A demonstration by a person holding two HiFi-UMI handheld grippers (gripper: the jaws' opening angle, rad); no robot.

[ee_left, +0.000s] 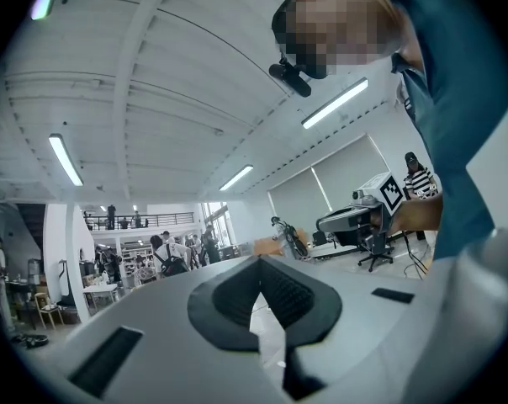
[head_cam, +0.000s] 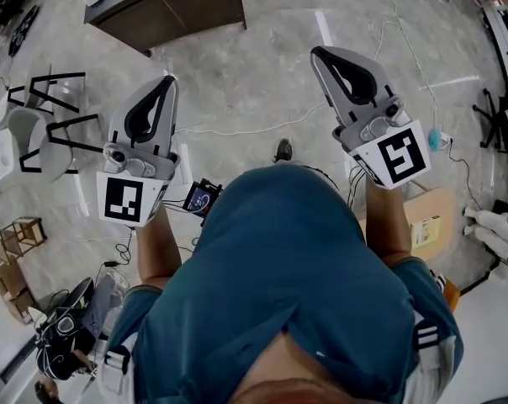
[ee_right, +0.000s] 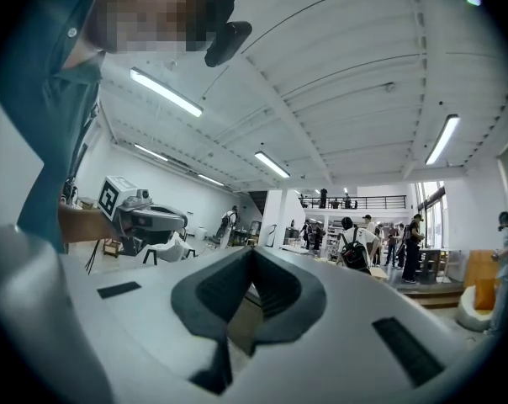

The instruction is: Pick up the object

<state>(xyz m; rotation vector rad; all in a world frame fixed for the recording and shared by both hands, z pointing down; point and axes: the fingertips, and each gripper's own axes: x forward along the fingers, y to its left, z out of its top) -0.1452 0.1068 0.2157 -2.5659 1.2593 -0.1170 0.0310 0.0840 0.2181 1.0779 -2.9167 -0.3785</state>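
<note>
I cannot tell which object the task means; nothing to pick up stands out in any view. My left gripper [head_cam: 167, 81] is held level over the grey floor, jaws together with nothing between them. My right gripper [head_cam: 318, 52] is level beside it, a little further forward, also shut and empty. In the left gripper view the dark pads [ee_left: 281, 291] meet at the tip of the left gripper [ee_left: 258, 260], and the right gripper [ee_left: 363, 215] shows off to the side. In the right gripper view the right gripper [ee_right: 254, 250] is closed, and the left gripper [ee_right: 146, 218] shows at the left.
A dark brown cabinet [head_cam: 178, 7] stands ahead on the floor. White chairs with black frames [head_cam: 35, 133] are at the left. Cables [head_cam: 237, 130] trail across the floor. A cardboard box [head_cam: 431, 217] lies at the right. Several people [ee_right: 355, 244] stand far off.
</note>
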